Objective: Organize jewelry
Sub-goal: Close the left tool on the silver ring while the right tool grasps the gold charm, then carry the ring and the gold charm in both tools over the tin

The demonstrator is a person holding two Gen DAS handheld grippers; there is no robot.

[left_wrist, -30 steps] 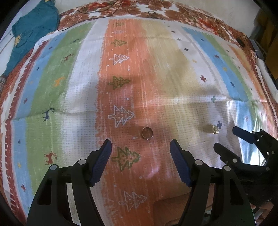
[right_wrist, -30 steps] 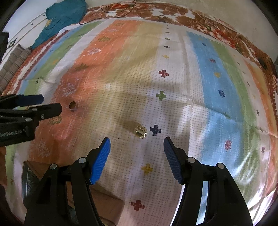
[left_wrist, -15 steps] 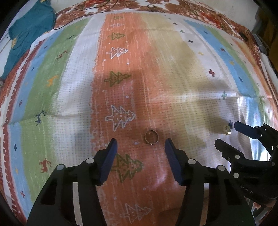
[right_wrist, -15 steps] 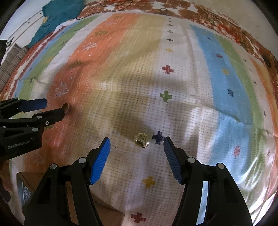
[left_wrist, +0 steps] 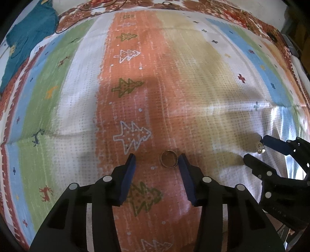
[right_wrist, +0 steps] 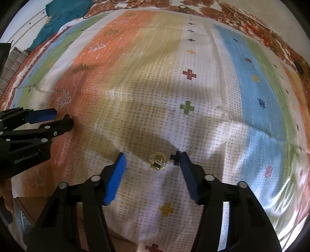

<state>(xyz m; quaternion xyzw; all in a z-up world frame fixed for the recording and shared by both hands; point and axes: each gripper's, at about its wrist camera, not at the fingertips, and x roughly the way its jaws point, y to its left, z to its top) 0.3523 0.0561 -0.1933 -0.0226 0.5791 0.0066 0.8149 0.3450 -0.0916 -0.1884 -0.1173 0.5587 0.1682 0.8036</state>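
Observation:
A plain gold band ring (left_wrist: pixel 169 158) lies flat on the orange stripe of the patterned cloth (left_wrist: pixel 174 87). My left gripper (left_wrist: pixel 157 157) straddles it, jaws closing, the ring close to the right pad with a gap still on both sides. A gold ornate ring (right_wrist: pixel 158 161) lies on the white stripe between the closing jaws of my right gripper (right_wrist: pixel 151 156), not touched by either pad. The right gripper (left_wrist: pixel 253 147) also shows at the left wrist view's right edge beside the ornate ring (left_wrist: pixel 259 147). The left gripper (right_wrist: pixel 64 118) shows at the right wrist view's left edge.
A teal cloth (left_wrist: pixel 25 40) lies at the far left corner of the striped cloth. A dark cable (left_wrist: pixel 85 7) runs along the far border. A brown box edge (right_wrist: pixel 25 209) shows at the lower left of the right wrist view.
Both grippers have come down closer to the cloth and narrowed their jaws. Each ring now sits between its gripper's fingertips instead of ahead of them.

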